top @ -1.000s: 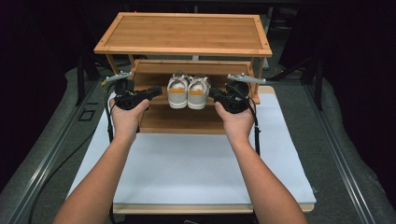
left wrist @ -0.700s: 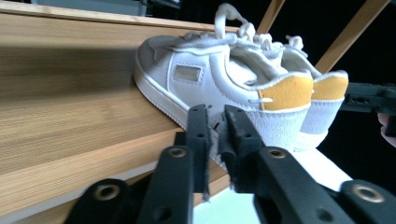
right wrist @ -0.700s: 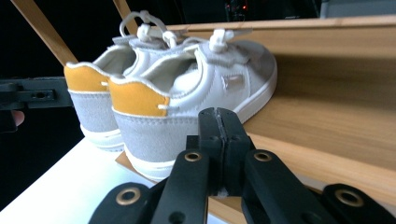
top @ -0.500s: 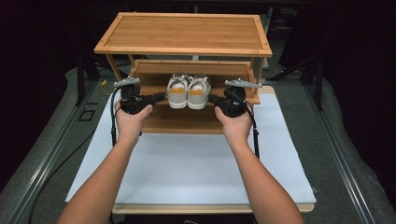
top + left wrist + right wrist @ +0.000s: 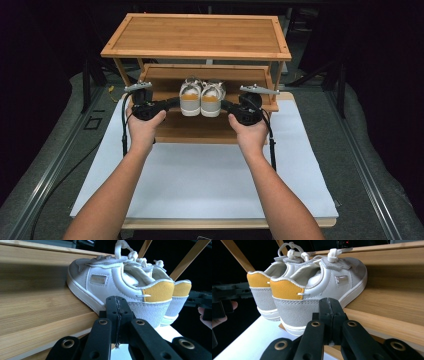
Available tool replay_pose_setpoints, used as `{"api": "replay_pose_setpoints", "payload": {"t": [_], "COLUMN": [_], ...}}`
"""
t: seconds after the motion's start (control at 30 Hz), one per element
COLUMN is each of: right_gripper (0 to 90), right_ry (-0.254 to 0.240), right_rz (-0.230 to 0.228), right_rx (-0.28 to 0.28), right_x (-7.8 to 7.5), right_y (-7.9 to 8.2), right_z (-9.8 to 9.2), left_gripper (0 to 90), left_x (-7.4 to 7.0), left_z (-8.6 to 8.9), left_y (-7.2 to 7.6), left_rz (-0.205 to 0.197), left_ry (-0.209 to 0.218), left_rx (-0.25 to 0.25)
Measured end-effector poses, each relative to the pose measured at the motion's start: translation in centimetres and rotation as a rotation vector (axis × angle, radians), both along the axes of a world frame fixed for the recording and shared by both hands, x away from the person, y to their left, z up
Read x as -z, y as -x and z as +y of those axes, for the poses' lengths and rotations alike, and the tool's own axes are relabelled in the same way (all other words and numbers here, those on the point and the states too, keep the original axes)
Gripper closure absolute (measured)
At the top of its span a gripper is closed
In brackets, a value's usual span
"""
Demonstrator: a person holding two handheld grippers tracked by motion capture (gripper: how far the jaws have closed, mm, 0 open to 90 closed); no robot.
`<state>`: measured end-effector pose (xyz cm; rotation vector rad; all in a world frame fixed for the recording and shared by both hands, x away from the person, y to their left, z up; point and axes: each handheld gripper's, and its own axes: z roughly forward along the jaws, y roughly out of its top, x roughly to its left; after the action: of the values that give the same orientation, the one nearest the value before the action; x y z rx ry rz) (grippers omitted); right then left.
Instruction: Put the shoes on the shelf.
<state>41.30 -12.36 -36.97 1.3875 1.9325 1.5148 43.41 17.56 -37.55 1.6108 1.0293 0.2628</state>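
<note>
While both grippers, left (image 5: 172,103) and right (image 5: 226,105), flank shoes (image 5: 201,97) mid-frame with jaws together, gripping nothing, uneven squeeze may tip pair off shelf (image 5: 170,127) edge.

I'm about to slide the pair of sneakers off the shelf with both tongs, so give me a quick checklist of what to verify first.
1. Both sneakers side by side on the rack's lower shelf, heels toward the person: ok.
2. Left tongs beside the left sneaker's heel: ok; contact cannot tell.
3. Right tongs beside the right sneaker's heel: ok; contact cannot tell.
4. Both tongs' jaws shut, so they can press on the pair from each side but not pinch: ok for a squeeze.
5. Heels jut past the shelf edge: ok, easy to pull.
6. White mat in front is bare: ok.
</note>
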Motion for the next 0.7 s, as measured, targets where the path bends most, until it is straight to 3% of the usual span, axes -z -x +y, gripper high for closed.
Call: {"api": "replay_pose_setpoints", "payload": {"t": [0.4, 0.7], "right_gripper": [90.0, 90.0], "right_ry": [-0.013, 0.003], "right_rz": [0.001, 0.014], "right_rx": [0.024, 0.039], "right_x": [0.0, -0.1], "right_y": [-0.4, -1.2], "right_z": [0.4, 0.4], "left_gripper": [90.0, 90.0], "left_x": [-0.2, 0.0], "left_z": [-0.3, -0.5], "left_y": [-0.7, -1.4], "left_rz": [0.005, 0.009], "left_ry": [-0.023, -0.003], "left_rx": [-0.016, -0.023]}}
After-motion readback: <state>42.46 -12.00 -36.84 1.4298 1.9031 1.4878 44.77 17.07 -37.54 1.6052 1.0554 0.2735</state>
